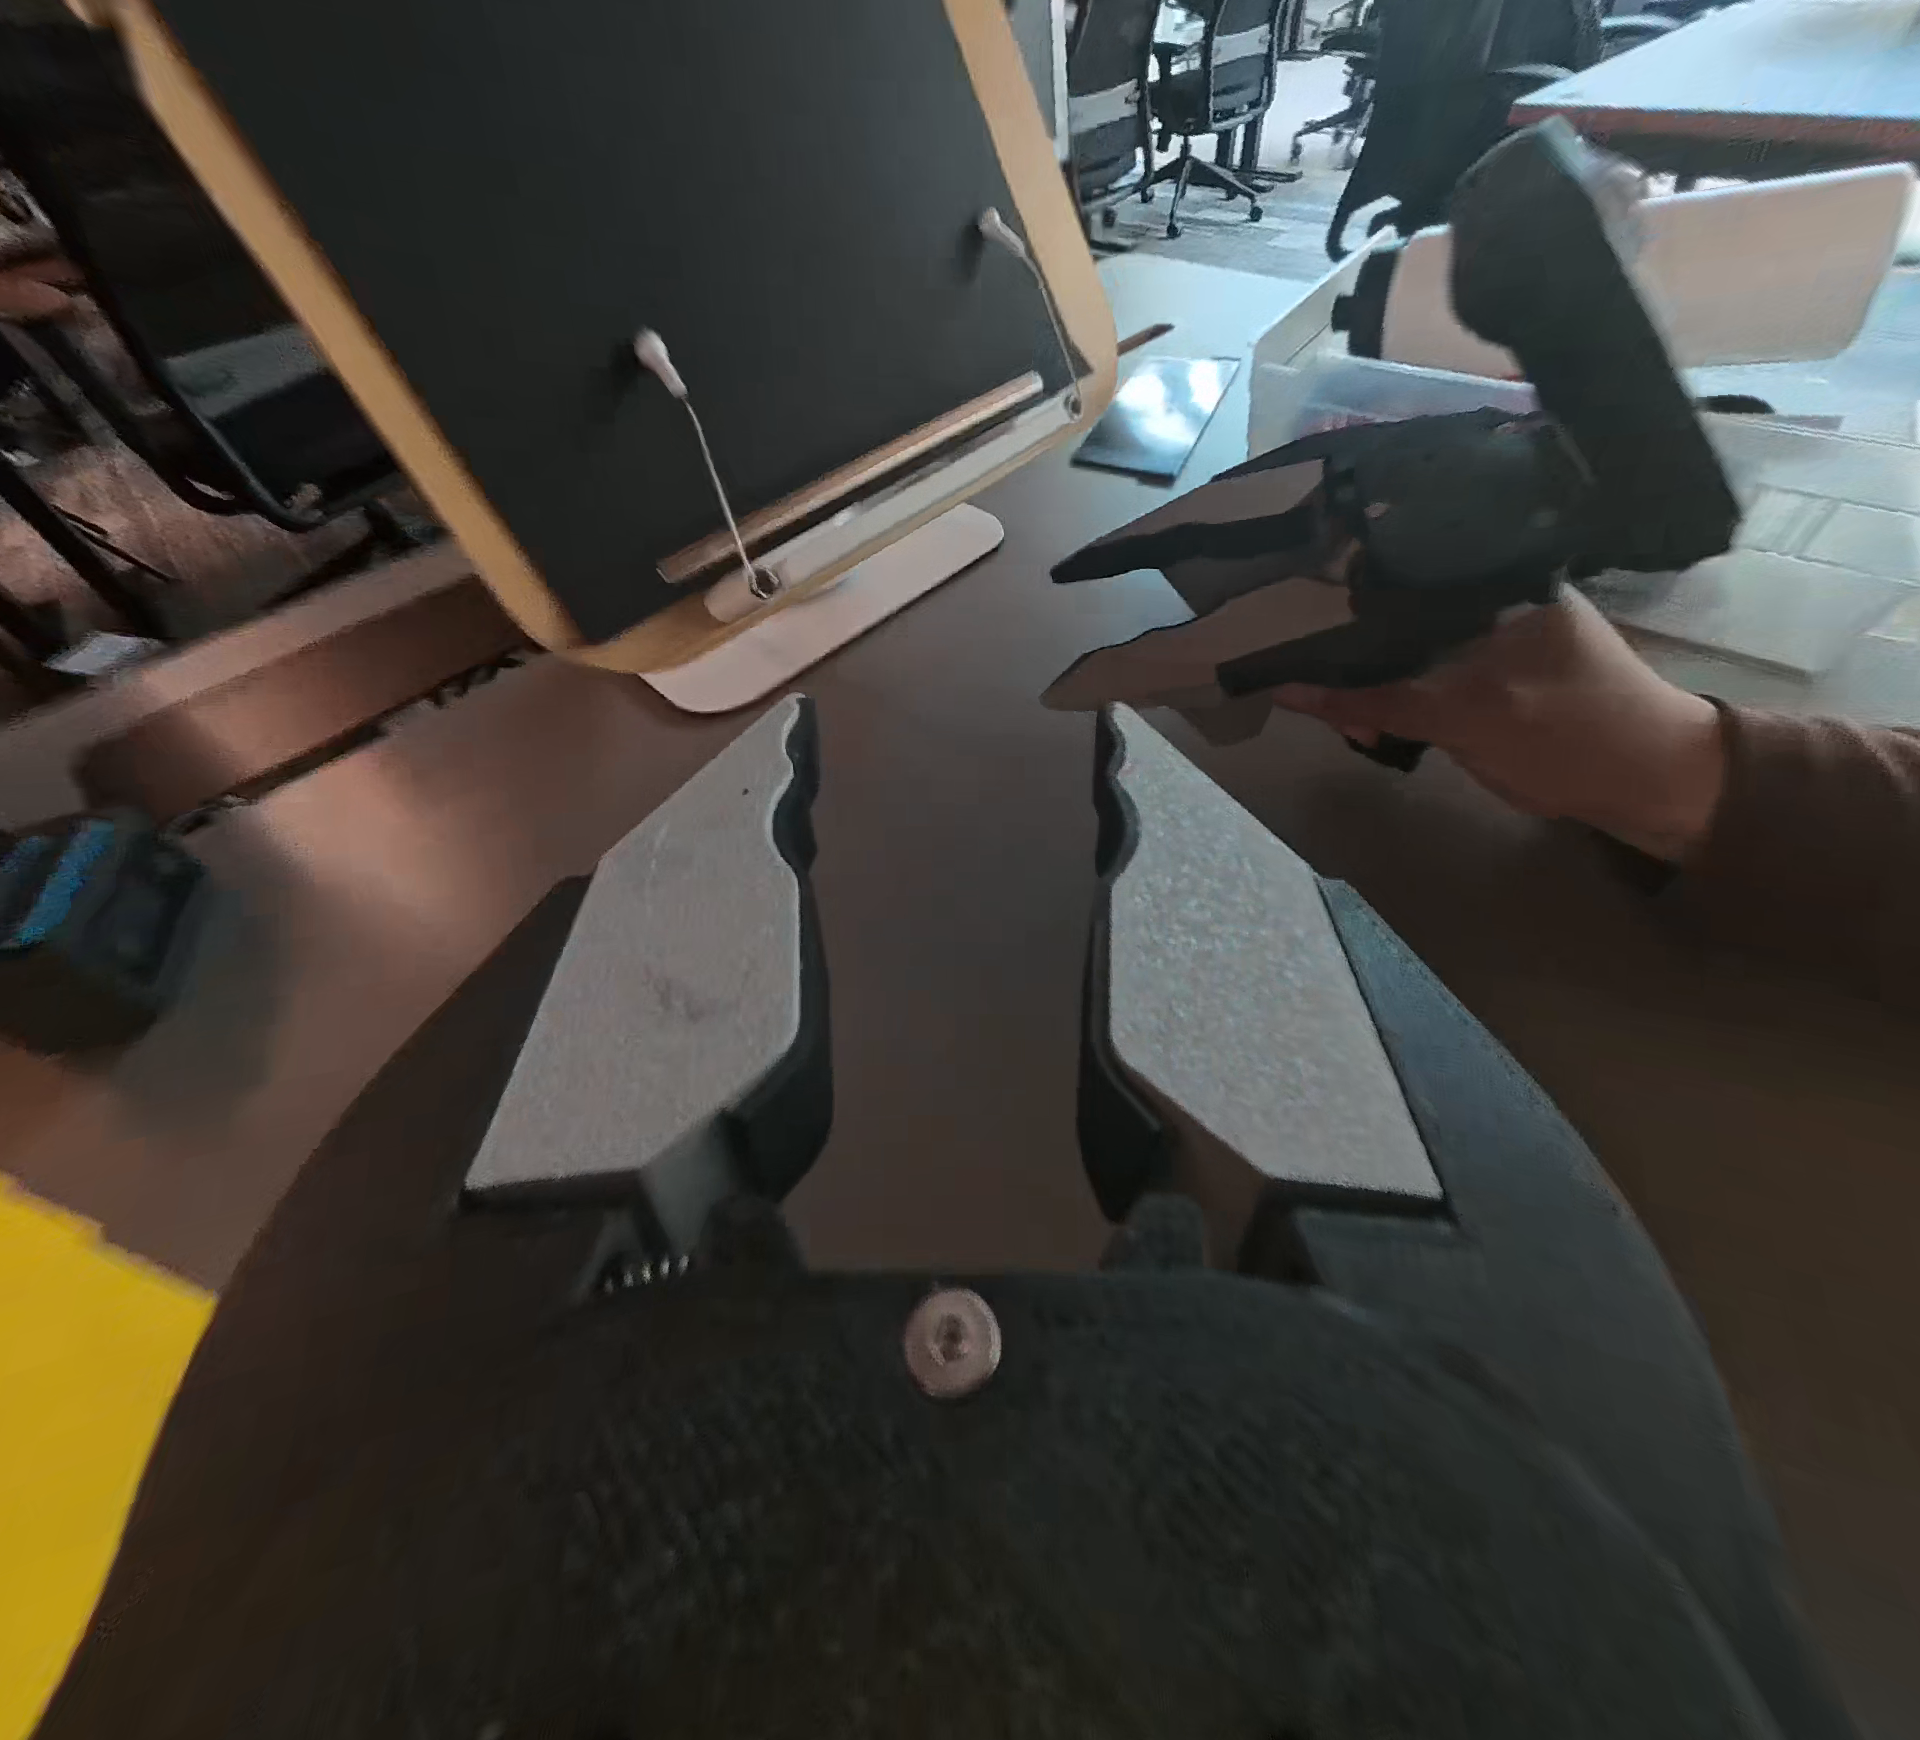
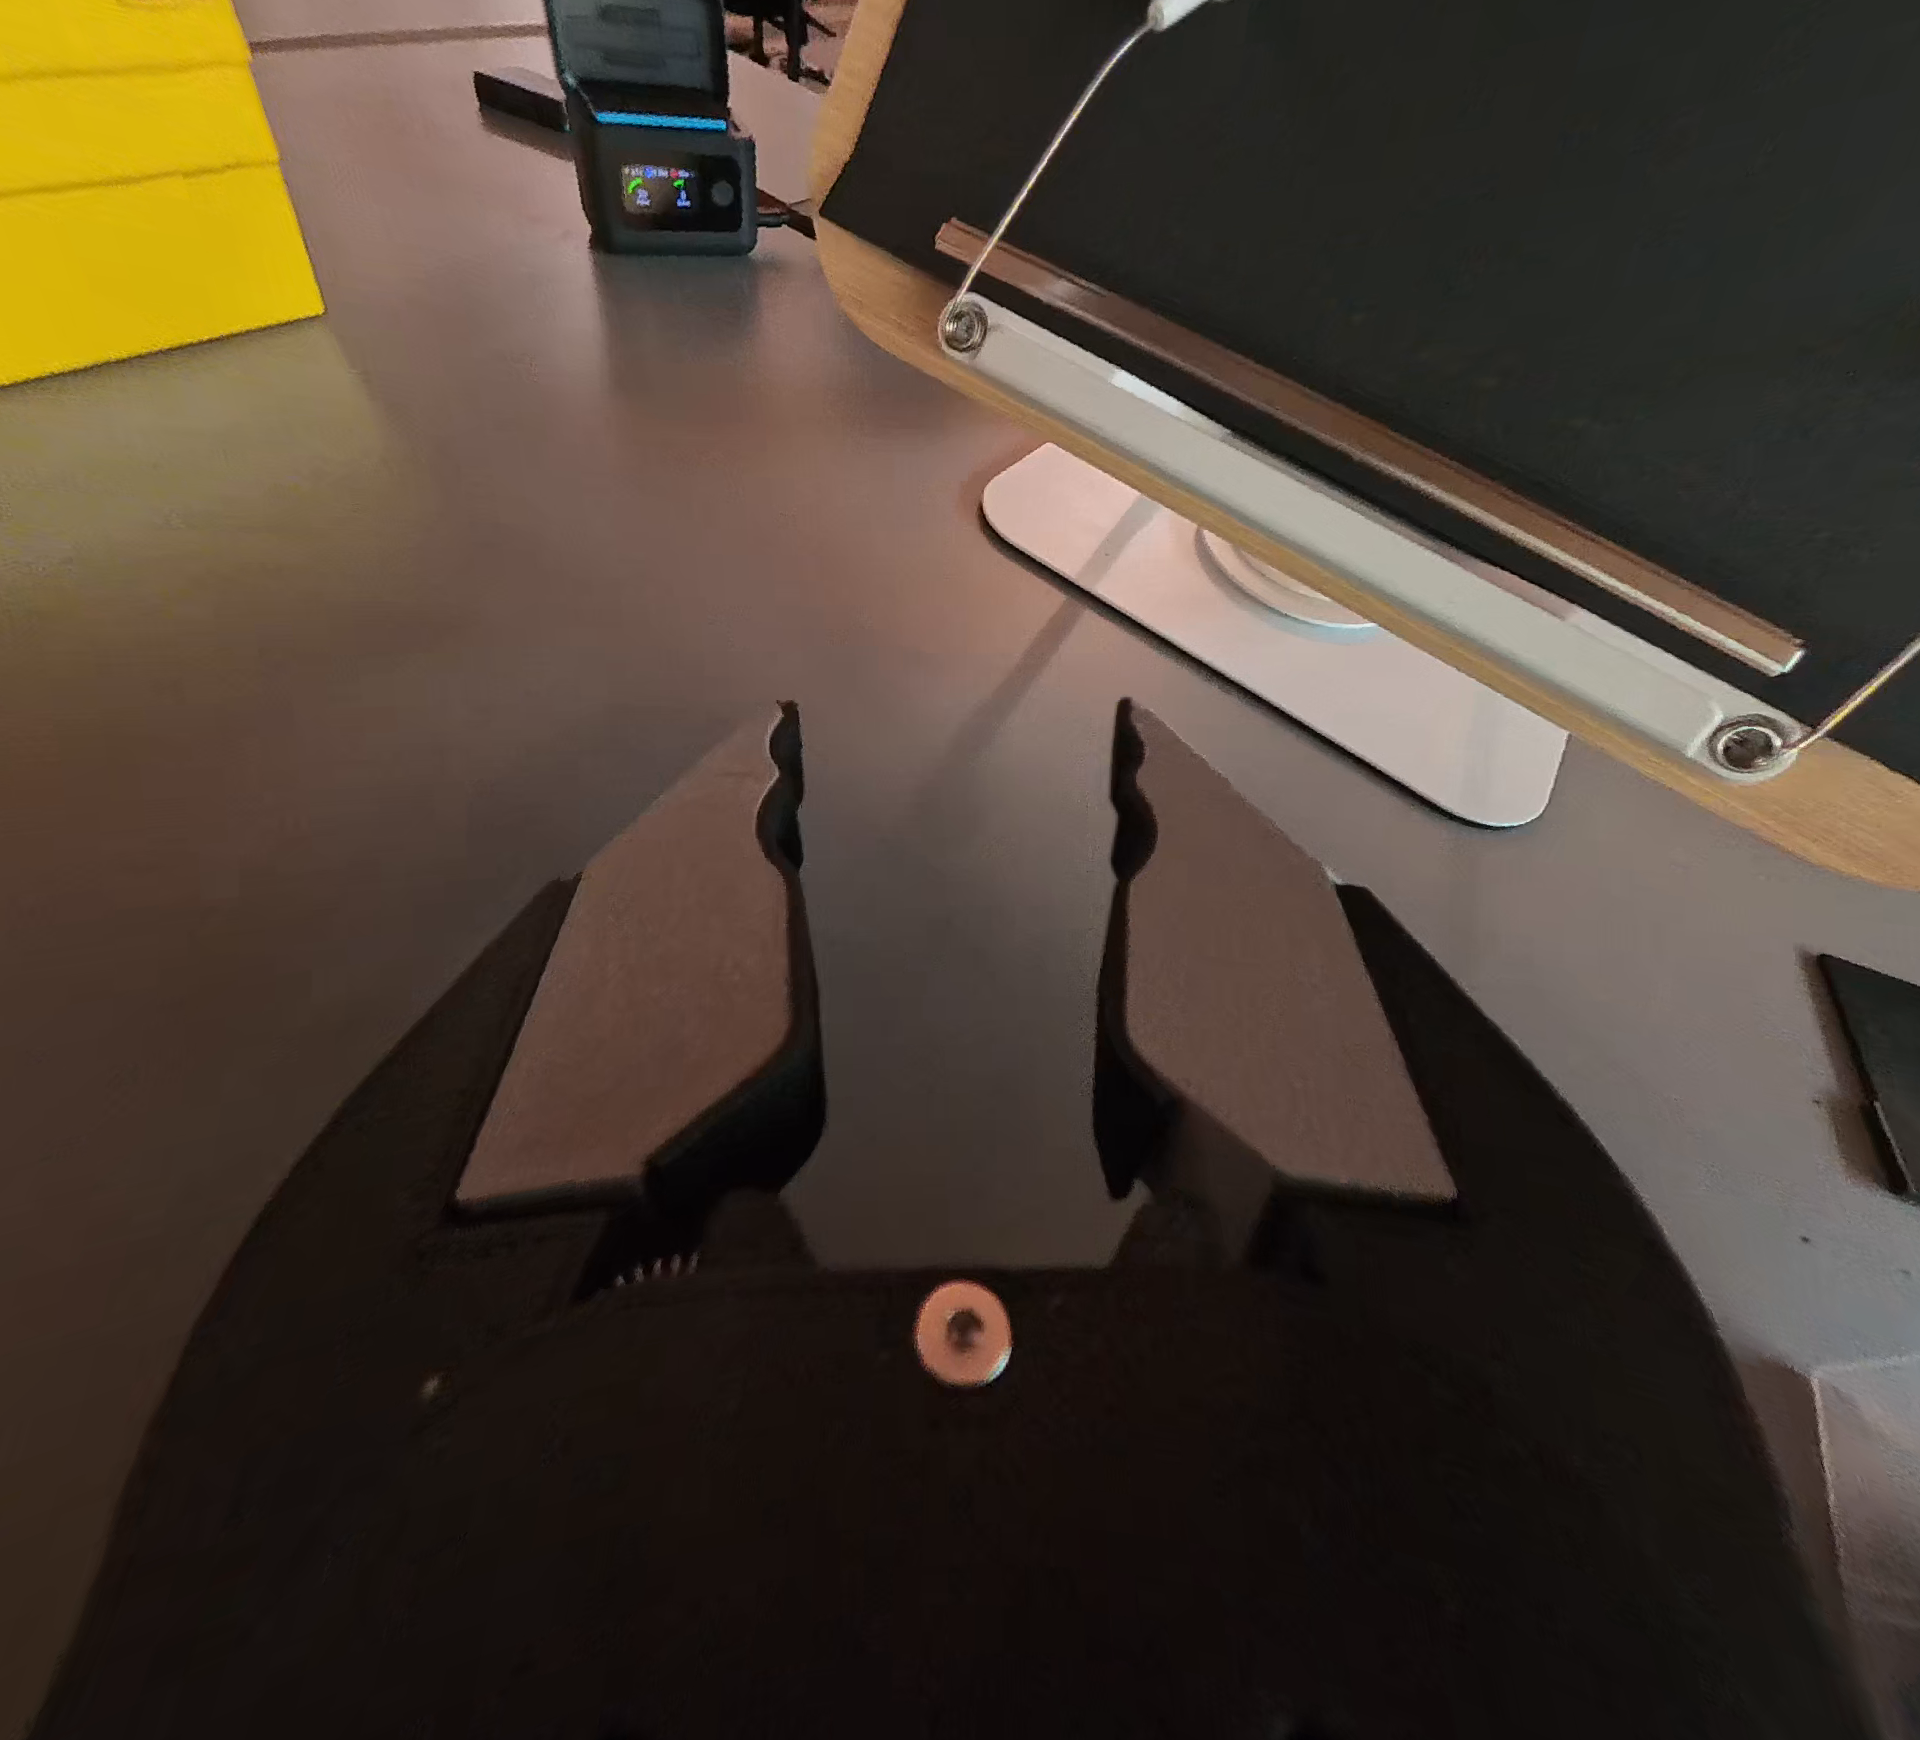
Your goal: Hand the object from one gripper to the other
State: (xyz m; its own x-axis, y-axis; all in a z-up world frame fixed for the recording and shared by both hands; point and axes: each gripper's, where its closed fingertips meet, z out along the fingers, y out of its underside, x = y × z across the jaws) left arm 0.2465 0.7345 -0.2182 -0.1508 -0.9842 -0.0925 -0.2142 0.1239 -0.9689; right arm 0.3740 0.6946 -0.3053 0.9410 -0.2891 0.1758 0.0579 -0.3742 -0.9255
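Left tongs [image 1: 956, 724]: my black two-finger pair, jaws apart, empty.
Right tongs [image 2: 951, 724]: the same build, jaws apart, empty, tips close to the left pair's.
Object: I see nothing held; I cannot tell which thing is meant.
Ahead: black board book stand with pale wooden edge [image 1: 582, 163] on the dark surface [image 1: 956, 963].
Left: yellow plastic bin [image 2: 125, 163], small black screen device [image 2: 670, 184].
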